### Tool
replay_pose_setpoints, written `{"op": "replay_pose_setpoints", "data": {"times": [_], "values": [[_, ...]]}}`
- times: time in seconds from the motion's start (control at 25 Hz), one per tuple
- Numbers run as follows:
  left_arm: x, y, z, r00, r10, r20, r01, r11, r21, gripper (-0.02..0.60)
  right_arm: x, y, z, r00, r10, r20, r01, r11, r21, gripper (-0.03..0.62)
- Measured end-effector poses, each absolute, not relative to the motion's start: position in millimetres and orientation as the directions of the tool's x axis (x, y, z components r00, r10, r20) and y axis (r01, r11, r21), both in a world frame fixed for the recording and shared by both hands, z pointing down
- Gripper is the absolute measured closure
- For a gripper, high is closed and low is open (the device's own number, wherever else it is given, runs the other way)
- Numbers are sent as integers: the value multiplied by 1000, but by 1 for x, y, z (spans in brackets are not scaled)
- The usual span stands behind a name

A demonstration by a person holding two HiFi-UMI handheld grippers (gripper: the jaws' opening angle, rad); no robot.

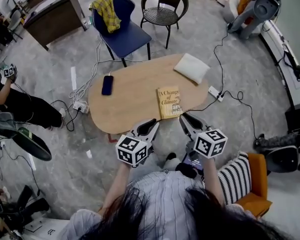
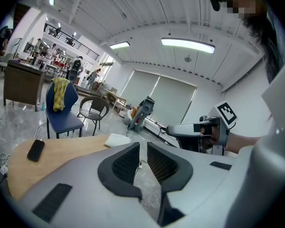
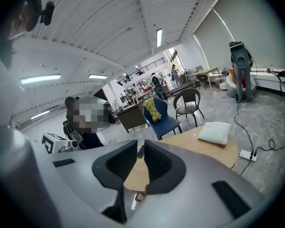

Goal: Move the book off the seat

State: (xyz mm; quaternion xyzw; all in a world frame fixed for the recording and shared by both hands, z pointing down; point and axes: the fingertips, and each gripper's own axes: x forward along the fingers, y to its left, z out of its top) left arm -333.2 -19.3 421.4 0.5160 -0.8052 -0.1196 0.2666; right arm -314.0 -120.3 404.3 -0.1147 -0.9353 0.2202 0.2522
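The book [image 1: 169, 102], tan-covered, lies flat on the oval wooden table [image 1: 130, 109] near its front edge. My left gripper [image 1: 151, 124] hovers just short of that edge, left of the book. My right gripper [image 1: 185, 119] hangs beside the book's near corner, apart from it. In the left gripper view the jaws [image 2: 143, 148] stand a narrow gap apart with nothing between them. The right gripper view shows the same for its jaws [image 3: 140, 148]. The book is hidden behind the gripper bodies in both gripper views.
A dark phone [image 1: 107, 84] and a white pillow [image 1: 191, 68] also lie on the table. Behind it stand a blue chair [image 1: 122, 26] with a yellow plaid cloth and a black wicker chair [image 1: 164, 6]. An orange seat with a striped cushion [image 1: 240, 179] is at my right. Cables and a power strip [image 1: 214, 92] cross the floor.
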Motion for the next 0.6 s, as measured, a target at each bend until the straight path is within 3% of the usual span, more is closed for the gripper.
{"op": "replay_pose_setpoints", "data": {"times": [0.6], "values": [[-296, -65, 406, -336, -882, 330, -781, 457, 426, 522, -279, -182, 387, -880, 289, 376, 82, 873, -480, 542]]}}
